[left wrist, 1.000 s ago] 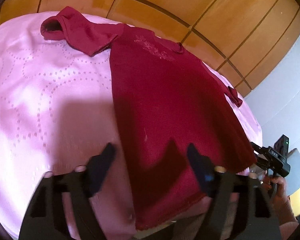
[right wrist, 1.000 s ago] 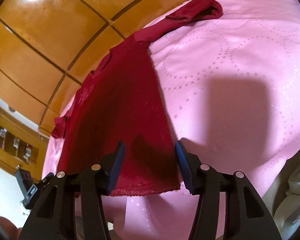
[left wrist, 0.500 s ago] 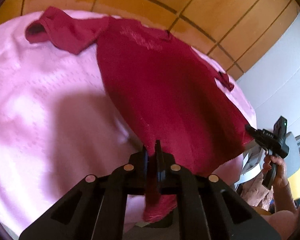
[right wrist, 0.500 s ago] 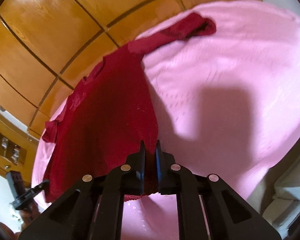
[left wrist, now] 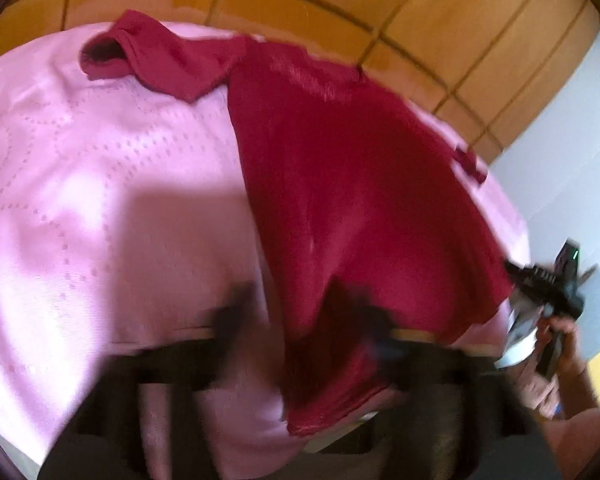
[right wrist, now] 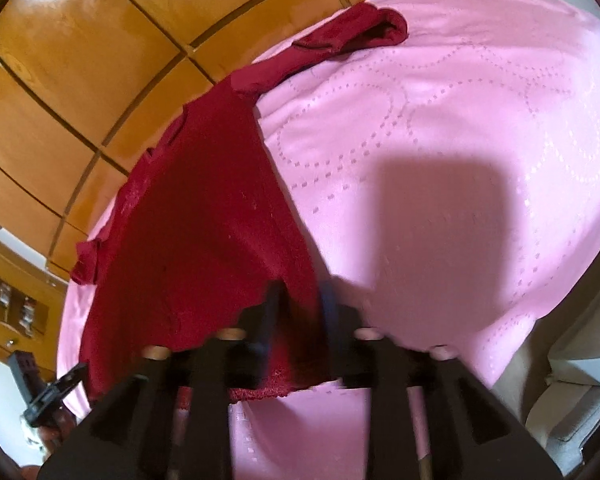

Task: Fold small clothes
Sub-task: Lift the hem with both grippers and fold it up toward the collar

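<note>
Dark red knit long-sleeved top lies spread flat on the pink quilted bed cover, hem at the near edge. Left hand-held gripper has just been opening, jaws apart around the hem's left corner. Right hand-held gripper likewise just opening, right corner between its jaws, unclamped.

glossy wood panel wall behind; pink quilted bed.

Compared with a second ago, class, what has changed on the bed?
Both tongs, left and right, clamped the dark red knitted top's hem, then have just been opening; the hem still lies between them. The top stays spread on the pink quilted bedcover.
</note>
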A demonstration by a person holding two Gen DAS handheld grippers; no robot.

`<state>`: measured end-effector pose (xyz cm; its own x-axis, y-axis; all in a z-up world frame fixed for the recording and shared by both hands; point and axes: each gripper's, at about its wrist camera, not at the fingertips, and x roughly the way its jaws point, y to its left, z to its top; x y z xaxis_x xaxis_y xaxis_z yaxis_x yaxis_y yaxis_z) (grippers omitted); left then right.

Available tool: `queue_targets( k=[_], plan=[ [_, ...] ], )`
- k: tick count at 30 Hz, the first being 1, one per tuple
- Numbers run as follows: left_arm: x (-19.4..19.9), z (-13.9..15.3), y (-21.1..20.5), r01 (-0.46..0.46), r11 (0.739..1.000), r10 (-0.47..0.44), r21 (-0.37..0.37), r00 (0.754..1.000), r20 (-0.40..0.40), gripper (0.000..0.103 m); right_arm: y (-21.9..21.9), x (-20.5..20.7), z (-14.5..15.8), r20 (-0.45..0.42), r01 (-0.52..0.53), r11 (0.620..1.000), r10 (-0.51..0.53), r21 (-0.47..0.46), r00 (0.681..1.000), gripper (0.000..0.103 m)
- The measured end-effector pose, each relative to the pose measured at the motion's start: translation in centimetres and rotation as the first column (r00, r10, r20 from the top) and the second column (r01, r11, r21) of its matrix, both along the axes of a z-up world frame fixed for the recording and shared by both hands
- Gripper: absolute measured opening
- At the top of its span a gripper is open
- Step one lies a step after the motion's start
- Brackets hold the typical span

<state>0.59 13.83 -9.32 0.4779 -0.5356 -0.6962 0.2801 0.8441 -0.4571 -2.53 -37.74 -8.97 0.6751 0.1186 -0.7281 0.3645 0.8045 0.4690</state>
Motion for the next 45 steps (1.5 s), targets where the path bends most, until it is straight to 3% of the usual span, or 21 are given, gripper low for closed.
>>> queue_targets(
  k=[1,4,9,13,16,18,21,25,27,33,37,42,45],
  plan=[
    [-0.1,0.5,0.3,-0.016,1.0,0.017,-0.021,1.0,0.019,0.086,-0.1,-0.1,0.3,0.004,0.017,1.0,-0.017,-0.012,1.0,0.067],
    [0.2,1.6,1.1,-0.054,0.997,0.057,-0.046,0.997,0.054,0.089,-0.2,-0.1,2.2,0.046,0.066,0.995,-0.062,-0.071,0.997,0.067],
    [1.9,1.9,2.5,-0.188,0.982,0.19,-0.035,0.98,0.058,0.093,0.9,2.2,3.9,0.075,0.046,0.993,-0.038,-0.111,0.996,0.068],
    [4.6,1.8,4.4,-0.359,0.932,0.355,0.049,0.932,0.072,0.095,3.7,5.1,4.6,0.098,-0.017,0.992,0.03,-0.124,0.995,0.068],
    [7.5,1.9,6.2,-0.5,0.834,0.488,0.232,0.866,0.113,0.098,6.7,8.2,5.0,0.106,-0.101,0.986,0.115,-0.132,0.988,0.068],
    [9.6,1.7,7.6,-0.571,0.753,0.566,0.326,0.816,0.12,0.1,8.7,9.9,5.1,0.111,-0.154,0.979,0.169,-0.132,0.979,0.068],
    [11.4,1.2,9.6,-0.64,0.684,0.641,0.351,0.756,0.131,0.1,12.6,13.6,4.9,0.111,-0.262,0.956,0.277,-0.134,0.954,0.068],
    [12.9,-0.1,11.3,-0.687,0.631,0.694,0.36,0.707,0.133,0.1,17.9,18.5,4.7,0.103,-0.401,0.908,0.414,-0.123,0.905,0.068],
    [13.7,-1.0,11.6,-0.685,0.612,0.699,0.395,0.702,0.135,0.1,20.5,21.0,4.7,0.105,-0.461,0.88,0.472,-0.113,0.875,0.068],
    [15.0,-2.7,10.2,-0.645,0.57,0.675,0.509,0.721,0.157,0.101,28.1,27.8,4.4,0.079,-0.589,0.794,0.604,-0.149,0.793,0.062],
    [15.1,-2.8,10.0,-0.645,0.557,0.673,0.524,0.72,0.171,0.101,32.1,31.6,3.6,0.049,-0.641,0.743,0.66,-0.195,0.75,0.059],
    [14.6,-2.7,9.9,-0.653,0.559,0.674,0.51,0.717,0.179,0.101,35.1,35.2,2.3,0.009,-0.664,0.722,0.678,-0.192,0.735,0.059],
    [14.4,-2.8,9.8,-0.654,0.556,0.673,0.513,0.716,0.184,0.101,36.1,36.4,1.2,-0.021,-0.678,0.711,0.687,-0.189,0.726,0.044]
  ],
)
